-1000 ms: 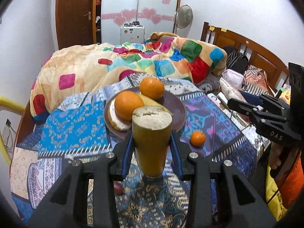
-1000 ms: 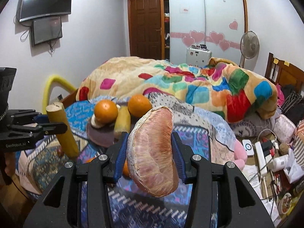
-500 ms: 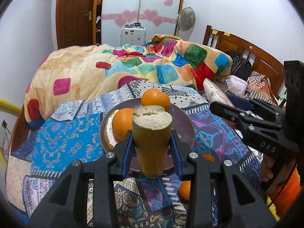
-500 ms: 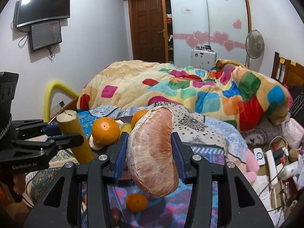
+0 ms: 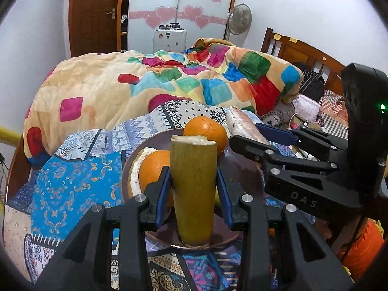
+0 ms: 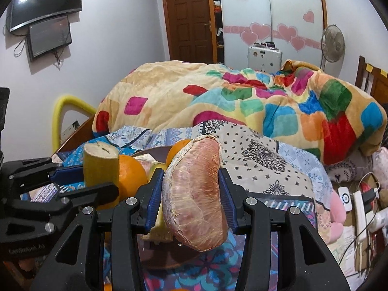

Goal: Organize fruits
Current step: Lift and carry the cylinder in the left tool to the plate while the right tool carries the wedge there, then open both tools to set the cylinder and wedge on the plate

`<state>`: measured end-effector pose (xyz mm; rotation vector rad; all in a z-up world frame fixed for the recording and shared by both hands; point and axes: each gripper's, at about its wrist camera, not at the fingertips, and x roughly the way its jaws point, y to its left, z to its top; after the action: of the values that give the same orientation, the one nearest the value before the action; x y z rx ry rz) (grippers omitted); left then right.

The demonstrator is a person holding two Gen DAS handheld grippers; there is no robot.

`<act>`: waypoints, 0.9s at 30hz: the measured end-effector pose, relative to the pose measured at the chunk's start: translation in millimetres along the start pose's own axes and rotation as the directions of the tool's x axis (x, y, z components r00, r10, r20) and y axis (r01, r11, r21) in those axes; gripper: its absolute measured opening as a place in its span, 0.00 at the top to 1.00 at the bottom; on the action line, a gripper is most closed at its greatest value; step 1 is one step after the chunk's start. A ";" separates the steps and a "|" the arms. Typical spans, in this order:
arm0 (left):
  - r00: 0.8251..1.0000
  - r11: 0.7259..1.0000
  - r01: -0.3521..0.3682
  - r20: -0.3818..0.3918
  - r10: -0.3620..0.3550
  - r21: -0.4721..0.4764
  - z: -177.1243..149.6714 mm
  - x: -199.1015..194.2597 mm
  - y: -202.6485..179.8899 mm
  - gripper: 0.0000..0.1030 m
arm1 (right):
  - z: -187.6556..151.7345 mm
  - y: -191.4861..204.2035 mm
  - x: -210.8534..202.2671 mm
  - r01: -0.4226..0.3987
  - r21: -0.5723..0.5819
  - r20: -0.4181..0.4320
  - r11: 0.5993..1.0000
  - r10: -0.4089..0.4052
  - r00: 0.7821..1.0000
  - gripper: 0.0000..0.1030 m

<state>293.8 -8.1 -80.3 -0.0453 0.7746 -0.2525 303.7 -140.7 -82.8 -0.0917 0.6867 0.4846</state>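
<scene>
Where claws crowd, brown plate [image 5: 245, 177] half hidden.

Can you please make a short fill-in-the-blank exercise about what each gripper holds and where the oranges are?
1. The left gripper is shut on a yellow-green ____ piece.
2. The right gripper is shut on a pink ____ segment.
3. Two oranges lie on the brown ____.

Missing words: banana; pomelo; plate.

On the black body of the right gripper [image 5: 245, 131], in your left wrist view, you can read the pale raised letters "DAS". Faint lettering on the left gripper's [image 6: 101, 177] body, at its lower edge, is too blurred to read.
</scene>
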 end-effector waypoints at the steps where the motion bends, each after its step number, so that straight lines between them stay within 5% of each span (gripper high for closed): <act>1: 1.000 1.000 0.002 0.000 -0.002 0.004 0.0 1.4 -0.4 0.64 | -0.1 -0.7 1.9 0.003 0.006 -0.002 1.000 -0.003 1.000 0.60; 11: 1.000 1.000 -0.013 0.000 0.013 0.015 2.1 0.5 -3.2 0.64 | -0.7 4.4 10.7 -0.015 -0.005 -0.057 1.000 0.015 0.998 0.59; 27: 0.994 0.996 -0.092 0.066 0.091 0.015 -9.2 -65.4 2.9 0.55 | -12.7 6.8 -59.3 0.007 -0.043 0.002 0.999 -0.007 1.000 0.59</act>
<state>243.1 11.0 -42.3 -0.0004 0.7070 -0.1700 253.5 -161.3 -54.8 -0.1344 0.6742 0.4925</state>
